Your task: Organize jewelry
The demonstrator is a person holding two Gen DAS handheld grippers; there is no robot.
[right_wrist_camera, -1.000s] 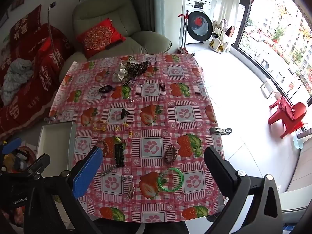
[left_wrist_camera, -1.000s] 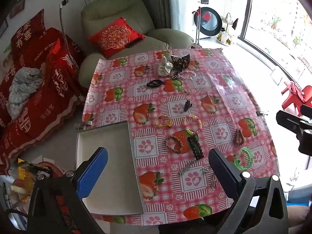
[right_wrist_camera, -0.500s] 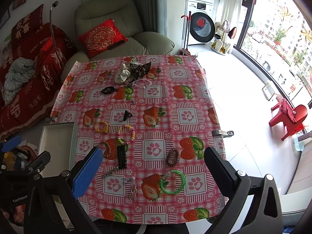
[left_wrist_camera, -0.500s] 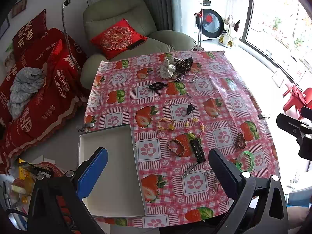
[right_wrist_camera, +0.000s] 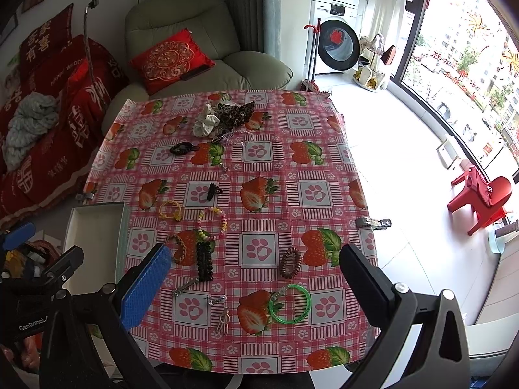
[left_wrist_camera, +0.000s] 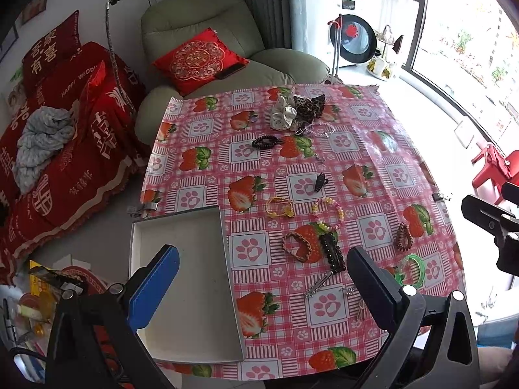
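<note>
While nothing is being picked up yet, the white tray [left_wrist_camera: 181, 278] is waiting bare at the table's left edge. Both the left gripper [left_wrist_camera: 262, 288] and the right gripper [right_wrist_camera: 256, 288] are hanging wide open, holding nothing. The green bangle [right_wrist_camera: 289, 303] is lying nearest, so I am guessing the right one needs to come down around it.

Home living room. Green recliner [right_wrist_camera: 198, 45] with red embroidered cushion [right_wrist_camera: 170, 58] sitting behind worktop [right_wrist_camera: 324, 168] wearing strawberry-print oilcloth. Sofa [left_wrist_camera: 65, 149] lying under red wedding throws. Washing machine [right_wrist_camera: 339, 32] standing by large window [right_wrist_camera: 460, 48] overlooking apartment blocks. Red child's chair [right_wrist_camera: 483, 197] standing on tiled floor.
</note>
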